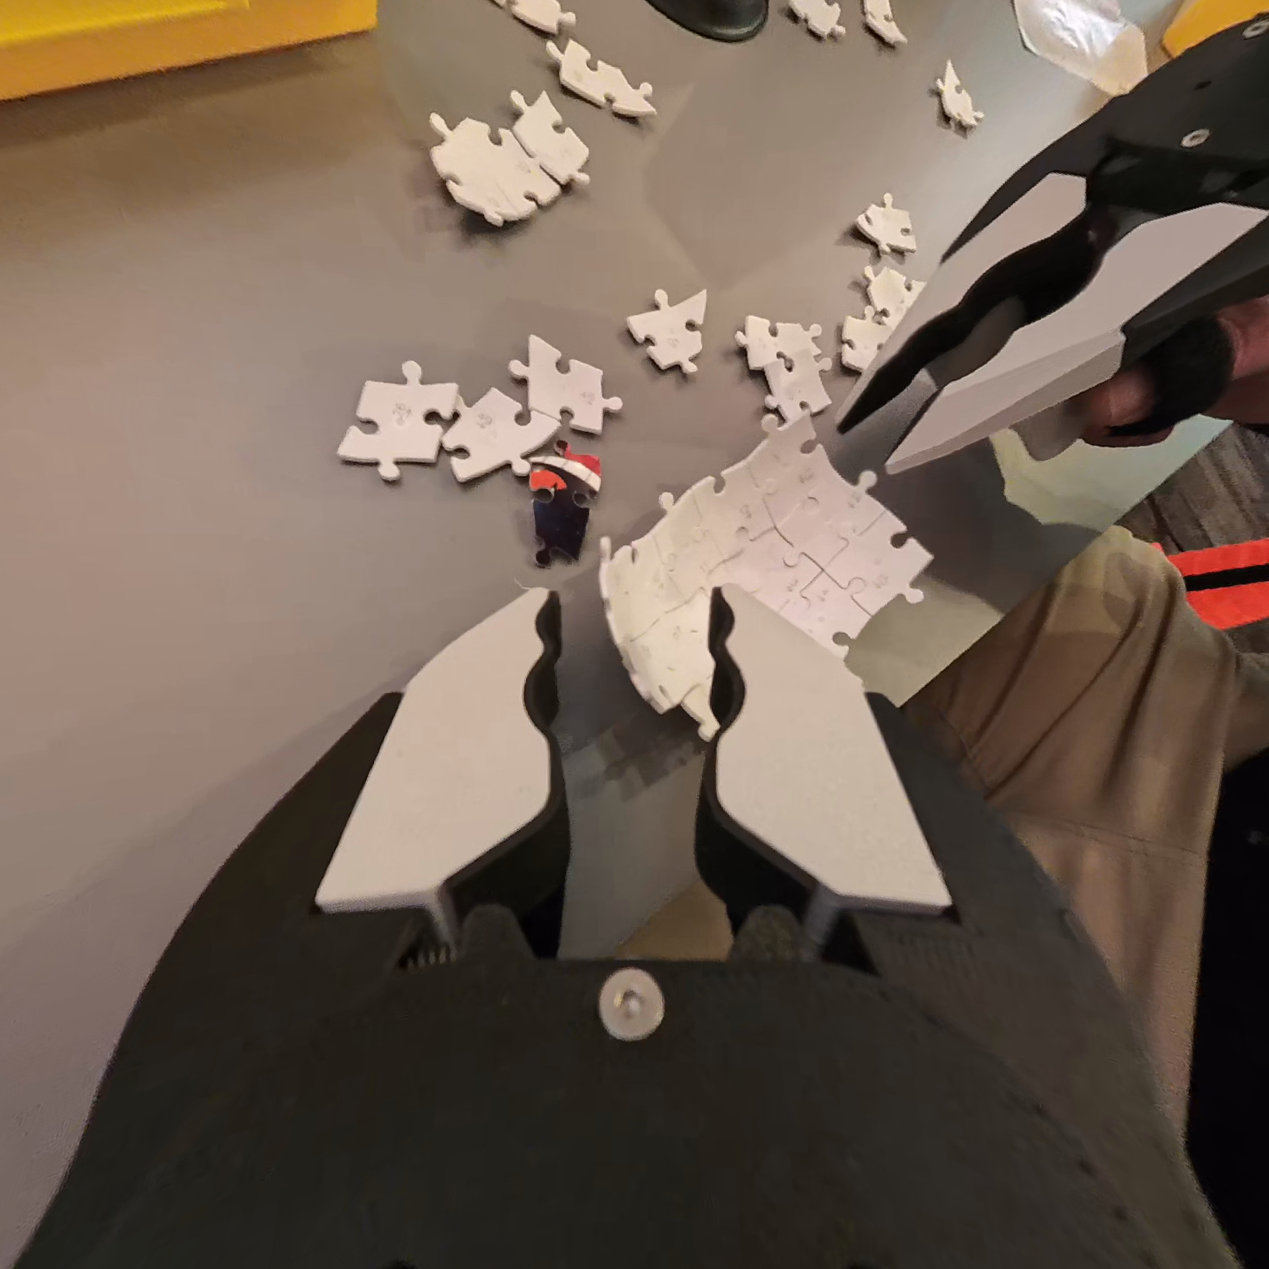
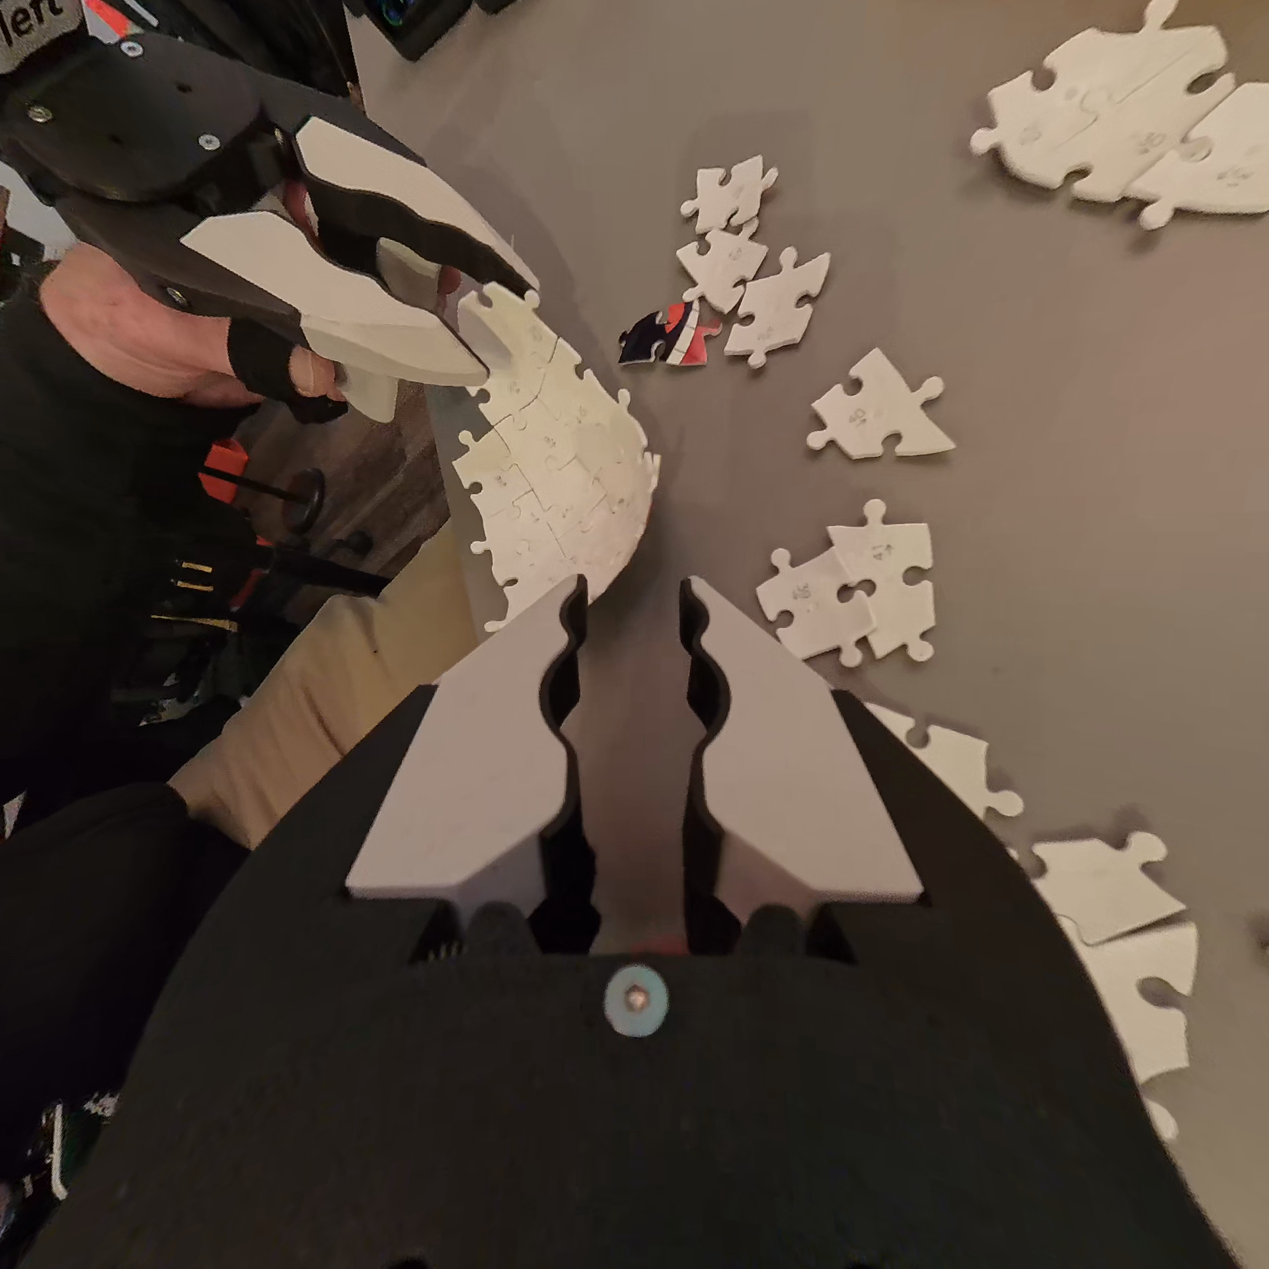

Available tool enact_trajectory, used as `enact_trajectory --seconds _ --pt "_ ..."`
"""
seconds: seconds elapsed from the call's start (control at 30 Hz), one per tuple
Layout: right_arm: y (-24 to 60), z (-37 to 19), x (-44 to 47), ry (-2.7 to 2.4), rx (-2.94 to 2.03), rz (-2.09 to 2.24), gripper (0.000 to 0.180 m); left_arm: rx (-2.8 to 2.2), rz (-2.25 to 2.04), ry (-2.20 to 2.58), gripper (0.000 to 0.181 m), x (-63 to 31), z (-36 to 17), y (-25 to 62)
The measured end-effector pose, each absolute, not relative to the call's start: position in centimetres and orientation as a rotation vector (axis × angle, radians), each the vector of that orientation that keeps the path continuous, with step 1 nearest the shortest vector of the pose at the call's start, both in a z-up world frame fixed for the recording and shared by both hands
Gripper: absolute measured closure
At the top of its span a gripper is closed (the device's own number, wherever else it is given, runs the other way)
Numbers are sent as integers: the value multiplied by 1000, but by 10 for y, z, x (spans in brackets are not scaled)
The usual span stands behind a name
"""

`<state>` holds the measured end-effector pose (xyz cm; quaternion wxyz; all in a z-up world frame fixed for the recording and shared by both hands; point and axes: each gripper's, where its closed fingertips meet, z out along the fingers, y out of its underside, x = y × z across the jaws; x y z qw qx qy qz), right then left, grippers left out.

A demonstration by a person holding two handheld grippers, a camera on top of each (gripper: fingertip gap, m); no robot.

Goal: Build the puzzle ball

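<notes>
A curved white shell of joined puzzle pieces (image 1: 790,542) stands tilted at the table's near edge; it also shows in the right wrist view (image 2: 563,481). My left gripper (image 1: 633,597) is open. One end of the shell sits between its jaws, against the right finger and apart from the left one. My right gripper (image 2: 633,584) is slightly open and empty, just beside the shell's other end; the left wrist view shows it (image 1: 866,448) above the shell. A face-up red, white and dark blue piece (image 1: 563,508) lies close by.
Several loose white pieces and small joined groups (image 1: 508,165) lie face down across the grey table (image 1: 206,343). A yellow box (image 1: 137,41) stands at the far left, and a black base (image 1: 714,14) stands at the far edge. A person's trouser leg (image 1: 1030,755) is beside the table edge. The left gripper is farther from the black base (image 1: 714,14), some 30 cm, than the right, some 20 cm.
</notes>
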<state>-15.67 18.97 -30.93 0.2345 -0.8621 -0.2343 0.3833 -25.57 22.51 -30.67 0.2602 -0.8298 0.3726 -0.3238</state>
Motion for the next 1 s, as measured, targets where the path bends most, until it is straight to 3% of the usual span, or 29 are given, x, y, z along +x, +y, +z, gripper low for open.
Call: enact_trajectory --seconds 0.8,1.0 --pt "232 -276 -97 -523 -2190 836 157 -2150 -985 909 137 -280 -295 245" --pt "237 -249 -68 -489 -2121 760 158 -2168 -898 640 119 -316 -301 280"
